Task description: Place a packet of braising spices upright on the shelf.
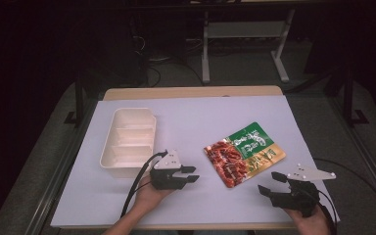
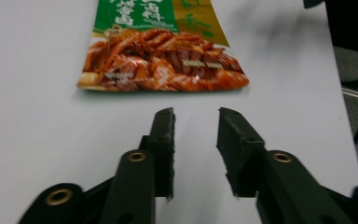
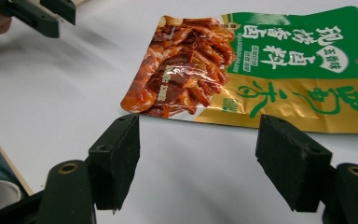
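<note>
Packet (image 1: pixel 245 153): lay flat on the table (image 1: pixel 191 122), right of the tray (image 1: pixel 127 139); untouched
Left gripper (image 1: pixel 192 174): jaws slightly apart, empty; near the packet
Right gripper (image 1: pixel 269 183): jaws wide apart, empty; just beside the packet

Dark room all around, with light falling on a big white table (image 1: pixel 186 122). Brown wooden edge (image 1: pixel 191 92) along the far side of it. Grey floor (image 1: pixel 240 66) past the table. White metal legs of a stand (image 1: pixel 206 49) back there. Black cables (image 1: pixel 156 73) on the floor.
</note>
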A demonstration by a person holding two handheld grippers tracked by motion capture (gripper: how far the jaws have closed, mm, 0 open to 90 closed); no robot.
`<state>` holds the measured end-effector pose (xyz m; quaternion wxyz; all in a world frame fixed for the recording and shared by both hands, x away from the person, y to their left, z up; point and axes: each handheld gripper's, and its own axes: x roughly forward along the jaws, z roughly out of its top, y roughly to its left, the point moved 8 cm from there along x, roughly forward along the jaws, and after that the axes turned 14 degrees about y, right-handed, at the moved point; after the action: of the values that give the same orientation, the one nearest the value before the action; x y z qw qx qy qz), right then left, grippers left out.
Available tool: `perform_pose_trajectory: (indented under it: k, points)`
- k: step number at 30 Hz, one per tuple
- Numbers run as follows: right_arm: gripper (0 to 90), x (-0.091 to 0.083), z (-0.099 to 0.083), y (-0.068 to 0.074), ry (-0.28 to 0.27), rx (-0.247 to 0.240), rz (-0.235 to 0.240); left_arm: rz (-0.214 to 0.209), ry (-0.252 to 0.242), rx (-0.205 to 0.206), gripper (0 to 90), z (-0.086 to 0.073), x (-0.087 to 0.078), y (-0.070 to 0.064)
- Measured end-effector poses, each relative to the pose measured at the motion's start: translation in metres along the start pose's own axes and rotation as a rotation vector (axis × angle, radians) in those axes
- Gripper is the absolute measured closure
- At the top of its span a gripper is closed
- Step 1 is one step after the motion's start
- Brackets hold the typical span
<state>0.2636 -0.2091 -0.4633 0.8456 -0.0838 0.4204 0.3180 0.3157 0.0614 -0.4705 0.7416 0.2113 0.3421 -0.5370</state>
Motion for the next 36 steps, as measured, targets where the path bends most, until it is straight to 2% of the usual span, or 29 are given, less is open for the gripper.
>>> perform_pose_trajectory:
  k: [9, 14, 16, 18, 19, 21, 26, 29, 35, 36]
  points:
    - [30.1, 0.005, 0.001, -0.003, 0.012, 0.009, -0.002, -0.034, 0.034, 0.01, 83.3, 0.028, 0.027, 0.012]
    - [29.4, 0.005, 0.0, -0.004, 0.018, -0.003, -0.021, -0.02, 0.053, 0.029, 88.7, 0.045, 0.042, 0.018]
    - [29.4, 0.004, -0.001, -0.006, 0.009, 0.001, -0.018, 0.001, 0.06, 0.041, 89.4, 0.05, 0.048, 0.022]
    - [28.8, 0.006, 0.0, -0.009, 0.01, 0.009, -0.014, 0.018, 0.077, 0.032, 89.5, 0.055, 0.058, 0.03]
    - [28.8, 0.006, 0.0, -0.01, 0.013, 0.009, -0.012, 0.018, 0.077, 0.032, 89.5, 0.055, 0.058, 0.03]
    - [28.6, 0.008, 0.0, -0.011, 0.022, 0.002, -0.023, 0.027, 0.091, 0.001, 89.5, 0.058, 0.066, 0.038]
    - [28.5, 0.01, 0.0, -0.013, 0.034, -0.02, -0.05, 0.034, 0.095, -0.024, 89.6, 0.062, 0.07, 0.046]
    - [27.4, 0.014, 0.002, -0.014, 0.051, -0.035, -0.058, 0.05, 0.127, -0.028, 89.5, 0.064, 0.075, 0.048]
    - [26.5, 0.015, 0.003, -0.014, 0.051, -0.031, -0.059, 0.081, 0.187, -0.047, 89.7, 0.059, 0.083, 0.053]
    - [26.5, 0.015, 0.003, -0.015, 0.051, -0.029, -0.059, 0.074, 0.199, -0.052, 89.7, 0.057, 0.086, 0.053]
